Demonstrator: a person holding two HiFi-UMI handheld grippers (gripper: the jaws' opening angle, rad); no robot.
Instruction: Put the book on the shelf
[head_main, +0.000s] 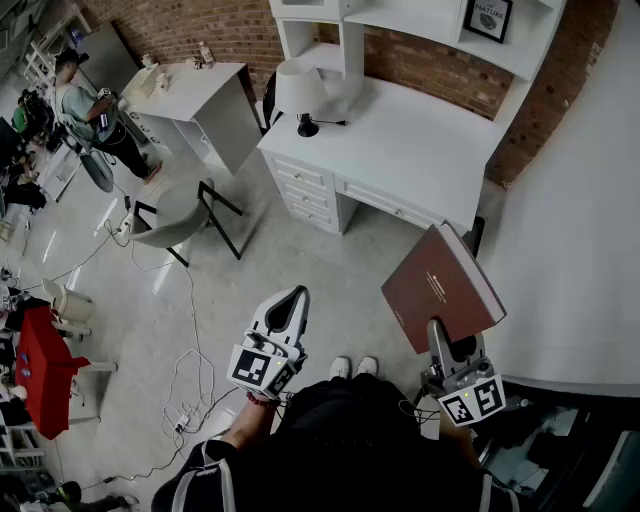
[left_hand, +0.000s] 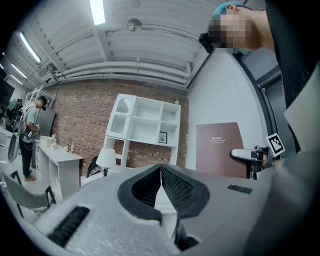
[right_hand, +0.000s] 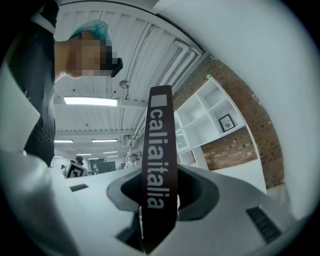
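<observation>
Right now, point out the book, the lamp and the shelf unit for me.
book (head_main: 438, 290): head view, middle of its brown cover.
lamp (head_main: 300, 88): head view, on its white shade.
shelf unit (left_hand: 145, 128): left gripper view, back panel of a middle compartment.

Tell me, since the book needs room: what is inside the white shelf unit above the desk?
A framed picture stands in a right-hand compartment of the shelf unit; the other open compartments show nothing. The arched top-left one is too small to judge.
</observation>
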